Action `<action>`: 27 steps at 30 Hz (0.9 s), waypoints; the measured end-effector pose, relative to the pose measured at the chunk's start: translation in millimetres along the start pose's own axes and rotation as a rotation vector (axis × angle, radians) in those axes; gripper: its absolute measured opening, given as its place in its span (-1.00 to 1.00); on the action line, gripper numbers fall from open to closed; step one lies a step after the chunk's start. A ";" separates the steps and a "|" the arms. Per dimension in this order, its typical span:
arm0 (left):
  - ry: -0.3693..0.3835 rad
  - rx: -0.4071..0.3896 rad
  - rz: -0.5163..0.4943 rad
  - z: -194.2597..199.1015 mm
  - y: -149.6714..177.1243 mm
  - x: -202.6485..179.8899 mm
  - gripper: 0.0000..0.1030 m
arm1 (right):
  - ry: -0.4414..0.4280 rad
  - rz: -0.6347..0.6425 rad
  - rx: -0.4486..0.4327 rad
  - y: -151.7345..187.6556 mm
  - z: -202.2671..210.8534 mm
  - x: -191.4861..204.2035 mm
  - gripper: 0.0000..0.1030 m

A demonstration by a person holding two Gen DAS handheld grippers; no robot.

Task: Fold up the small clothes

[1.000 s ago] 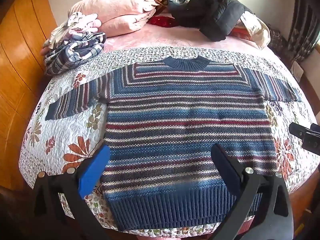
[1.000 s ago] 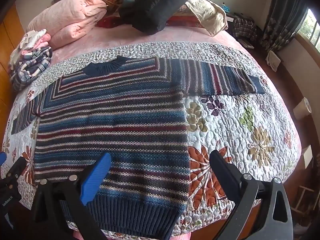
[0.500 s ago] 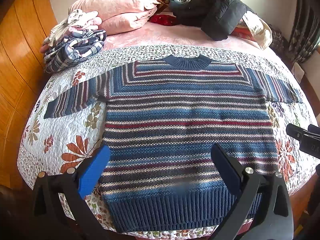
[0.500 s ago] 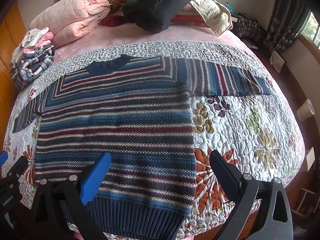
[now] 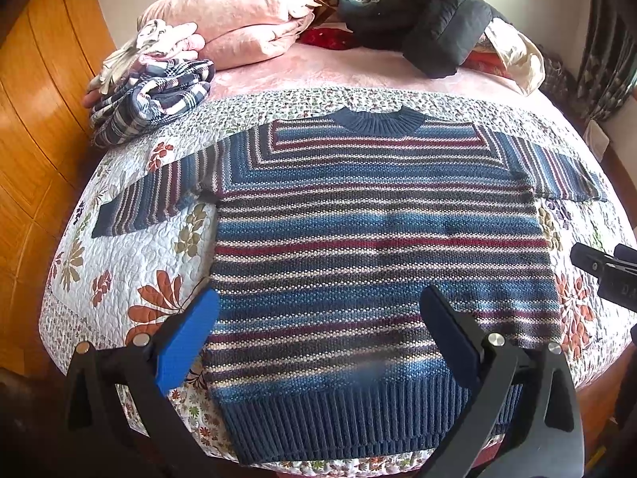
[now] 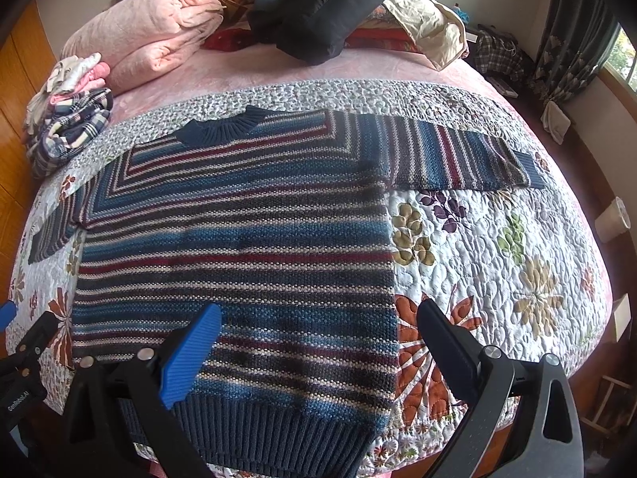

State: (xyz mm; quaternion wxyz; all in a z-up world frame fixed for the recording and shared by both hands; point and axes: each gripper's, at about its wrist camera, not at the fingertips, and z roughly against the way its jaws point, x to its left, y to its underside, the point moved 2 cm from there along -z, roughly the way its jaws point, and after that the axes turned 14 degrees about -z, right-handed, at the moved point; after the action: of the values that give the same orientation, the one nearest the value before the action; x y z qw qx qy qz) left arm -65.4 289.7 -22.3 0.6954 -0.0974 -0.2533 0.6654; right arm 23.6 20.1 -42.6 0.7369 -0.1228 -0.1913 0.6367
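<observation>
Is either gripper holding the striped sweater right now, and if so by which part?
Neither. The left gripper and right gripper are both open above the sweater, gripping nothing.

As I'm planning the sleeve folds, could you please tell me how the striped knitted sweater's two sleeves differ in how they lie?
The striped knitted sweater's left sleeve slopes down toward the near edge of the floral quilt, while the right sleeve runs nearly straight out sideways. The left sleeve ends near the plaid clothes pile; the right sleeve ends toward the window side. Both lie flat, fully spread and unfolded.
</observation>
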 end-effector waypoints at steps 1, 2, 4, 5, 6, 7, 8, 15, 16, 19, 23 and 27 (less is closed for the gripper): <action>-0.002 -0.001 0.001 0.4 0.1 0.9 0.93 | -0.001 0.001 -0.002 0.0 0.5 0.4 0.92; -0.003 -0.001 0.003 0.7 0.2 1.4 0.93 | -0.001 0.002 -0.003 0.0 1.1 1.1 0.92; -0.005 -0.002 0.004 1.0 0.2 2.3 0.93 | -0.001 0.002 -0.005 -0.5 2.0 1.8 0.92; -0.006 -0.001 0.003 1.0 0.6 2.4 0.93 | -0.002 0.002 -0.005 -0.7 2.1 2.1 0.92; -0.007 -0.001 0.003 1.0 0.4 2.7 0.93 | -0.003 0.002 -0.005 -1.3 2.3 2.1 0.92; -0.007 0.000 0.004 0.9 0.7 2.8 0.93 | -0.003 0.002 -0.005 -1.5 2.3 2.5 0.92; -0.006 0.001 0.004 0.7 1.1 2.8 0.93 | -0.001 0.002 -0.006 -1.6 2.3 2.6 0.92; -0.011 0.003 0.002 -0.2 2.4 2.9 0.94 | -0.001 0.002 -0.006 -2.4 2.2 4.1 0.92; -0.012 0.004 0.003 -0.3 2.6 3.3 0.94 | -0.002 0.001 -0.005 -2.3 2.3 4.1 0.92; -0.013 0.005 0.004 -0.1 3.1 4.4 0.94 | -0.003 0.000 -0.005 -2.4 2.5 4.1 0.92; -0.015 0.005 0.004 0.3 3.5 5.5 0.93 | -0.004 0.001 -0.009 -2.1 3.1 3.5 0.92; -0.018 0.003 0.008 1.6 3.8 7.1 0.93 | -0.005 0.000 -0.008 -1.8 3.3 3.8 0.92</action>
State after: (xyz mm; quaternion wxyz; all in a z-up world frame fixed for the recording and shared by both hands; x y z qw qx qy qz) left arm -69.5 296.6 -21.2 0.6906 -0.0914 -0.2580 0.6694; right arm 24.2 23.3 -38.4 0.7357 -0.1242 -0.1959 0.6363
